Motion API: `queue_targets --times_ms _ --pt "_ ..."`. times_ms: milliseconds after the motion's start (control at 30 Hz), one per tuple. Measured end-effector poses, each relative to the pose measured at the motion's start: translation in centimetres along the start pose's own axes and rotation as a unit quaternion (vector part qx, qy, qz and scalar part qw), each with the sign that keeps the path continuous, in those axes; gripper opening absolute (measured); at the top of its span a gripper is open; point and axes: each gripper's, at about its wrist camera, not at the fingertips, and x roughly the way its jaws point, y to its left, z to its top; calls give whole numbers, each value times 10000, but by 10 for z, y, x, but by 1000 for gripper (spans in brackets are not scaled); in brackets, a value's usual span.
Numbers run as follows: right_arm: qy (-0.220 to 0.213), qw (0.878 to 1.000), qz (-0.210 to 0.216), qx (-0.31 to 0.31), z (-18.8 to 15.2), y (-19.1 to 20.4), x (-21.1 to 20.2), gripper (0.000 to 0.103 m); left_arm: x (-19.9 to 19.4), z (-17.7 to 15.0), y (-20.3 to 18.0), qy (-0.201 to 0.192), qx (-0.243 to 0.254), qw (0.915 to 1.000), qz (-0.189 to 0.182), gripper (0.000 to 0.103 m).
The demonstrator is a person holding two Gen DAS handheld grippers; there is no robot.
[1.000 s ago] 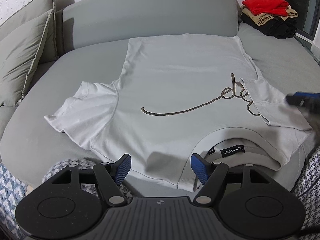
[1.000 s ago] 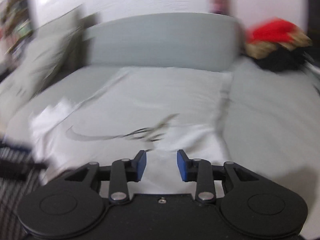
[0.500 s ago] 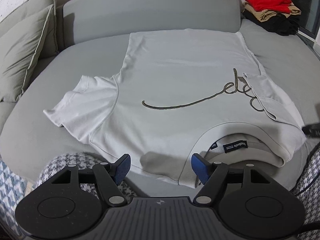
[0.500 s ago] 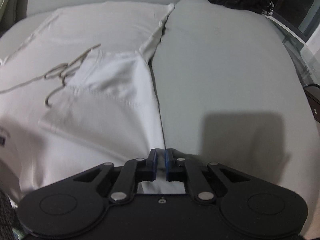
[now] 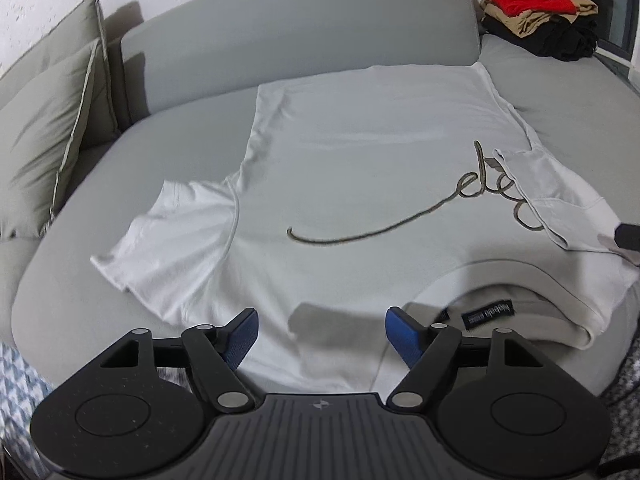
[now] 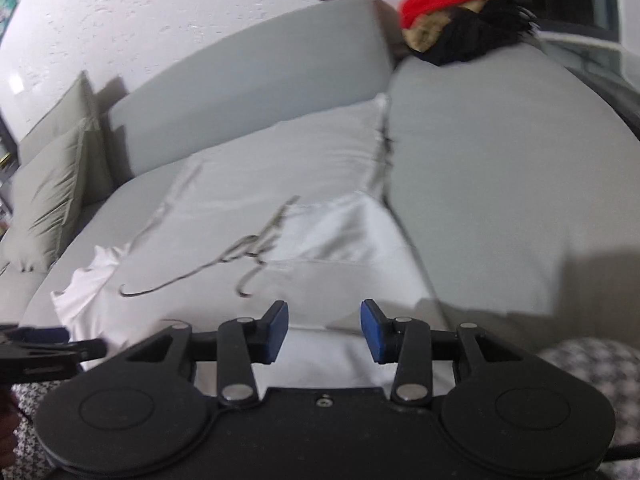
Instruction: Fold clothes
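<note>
White T-shirt (image 5: 360, 184) lies flat, front up, on the grey sofa seat (image 5: 132, 168), collar (image 5: 516, 280) at the near edge, hem toward the sofa backrest (image 5: 296, 40). Long axis runs collar-to-hem, i.e. straight away from both hand-held grippers. R sleeve (image 5: 556, 192) is already folded in over the script logo (image 5: 400, 224); L sleeve (image 5: 168, 232) is spread out flat, pointing away from the collar to the L side.

Left hand-held gripper (image 5: 320, 332) hovers over the near L shoulder, jaws wide apart, nothing between them, so it's the nearer one to the L sleeve, which lies up and L of it.

Right hand-held gripper (image 6: 324, 328), just by the collar's R side, has just been opening; jaws apart, empty, cloth below, not pinched.

Likely next: L sleeve fold inward, across the long axis.
</note>
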Motion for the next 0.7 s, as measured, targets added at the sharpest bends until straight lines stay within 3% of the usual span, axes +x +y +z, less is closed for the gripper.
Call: queue_targets --times_ms 67,200,300,400,567,700 --pt "25 9999 150 -30 -2 7 10 40 10 -4 -4 105 107 9999 -5 77" --pt "505 9981 320 139 -15 16 36 42 10 -12 -2 82 39 10000 34 84" --pt "488 9980 209 -358 -25 35 22 47 5 -16 0 192 -37 9998 48 85" --pt "436 9974 405 -398 -29 41 9 51 -1 -19 -4 190 -14 9998 116 84" --pt "91 9978 386 -536 -26 47 -1 66 -2 -21 -13 141 212 9996 134 85" --pt "96 9968 412 -676 -28 54 0 69 -1 -22 -12 150 170 9997 129 88"
